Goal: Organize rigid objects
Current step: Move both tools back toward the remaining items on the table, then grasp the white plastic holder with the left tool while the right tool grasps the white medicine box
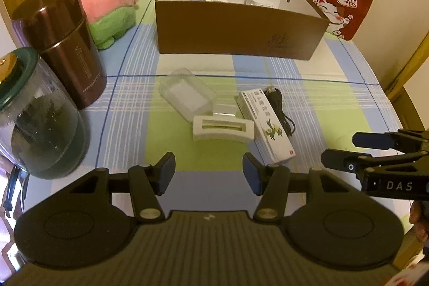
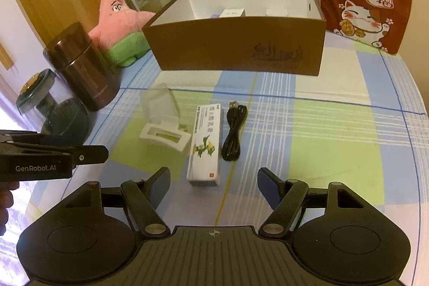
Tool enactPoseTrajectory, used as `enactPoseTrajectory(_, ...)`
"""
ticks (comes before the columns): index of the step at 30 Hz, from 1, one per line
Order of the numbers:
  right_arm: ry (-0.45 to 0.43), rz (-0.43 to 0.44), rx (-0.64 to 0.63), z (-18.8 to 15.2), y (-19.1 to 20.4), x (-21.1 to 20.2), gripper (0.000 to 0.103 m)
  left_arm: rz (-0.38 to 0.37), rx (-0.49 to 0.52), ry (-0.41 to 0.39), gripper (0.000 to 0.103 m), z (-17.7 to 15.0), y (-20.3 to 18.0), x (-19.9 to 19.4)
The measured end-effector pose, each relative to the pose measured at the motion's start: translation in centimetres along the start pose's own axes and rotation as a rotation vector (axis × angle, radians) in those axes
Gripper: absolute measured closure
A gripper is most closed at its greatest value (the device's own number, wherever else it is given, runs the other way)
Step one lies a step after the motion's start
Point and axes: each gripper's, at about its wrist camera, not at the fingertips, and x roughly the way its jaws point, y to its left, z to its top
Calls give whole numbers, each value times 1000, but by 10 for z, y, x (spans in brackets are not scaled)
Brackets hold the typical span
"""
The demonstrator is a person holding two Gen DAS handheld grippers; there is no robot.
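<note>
Left gripper [image 1: 208, 172] above the checked cloth [image 1: 128, 109], jaws apart, nothing between them; right gripper [image 2: 214, 185] likewise parted and empty. Loose items lie on the cloth in front of the brown box [image 1: 236, 31]: clear plastic case [image 1: 187, 94], white holder [image 1: 223, 128] touching it, long white carton [image 2: 205, 144] just beside, coiled black cable [image 2: 233, 134] to the carton's right. Small boxes already inside the brown box; contents partly hidden.

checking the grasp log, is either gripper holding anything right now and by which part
Nothing is held. The left gripper and right gripper both stand open over the table, with only cloth between their fingers.
</note>
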Motion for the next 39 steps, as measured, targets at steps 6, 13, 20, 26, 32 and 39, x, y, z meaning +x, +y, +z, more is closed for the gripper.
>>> enactPoseTrajectory(6,14,0,-3,-4,2,3,34,1,0,11,51,-5,-3,3)
enactPoseTrajectory(13,33,-3,-8,-8,3,9,34,-3,-1,22,51,-8,-5,6)
enactPoseTrajectory(20,47,-5,-26,-11,6,18,34,0,-1,31,51,-10,-6,13)
enactPoseTrajectory(26,46,-5,-50,-12,9,28,34,-1,6,38,51,-11,-7,20)
enactPoseTrajectory(32,49,-10,-74,-10,12,40,35,-3,10,44,51,-10,-6,28)
enactPoseTrajectory(39,43,-18,-141,-8,22,59,35,-2,29,30,50,-9,0,39)
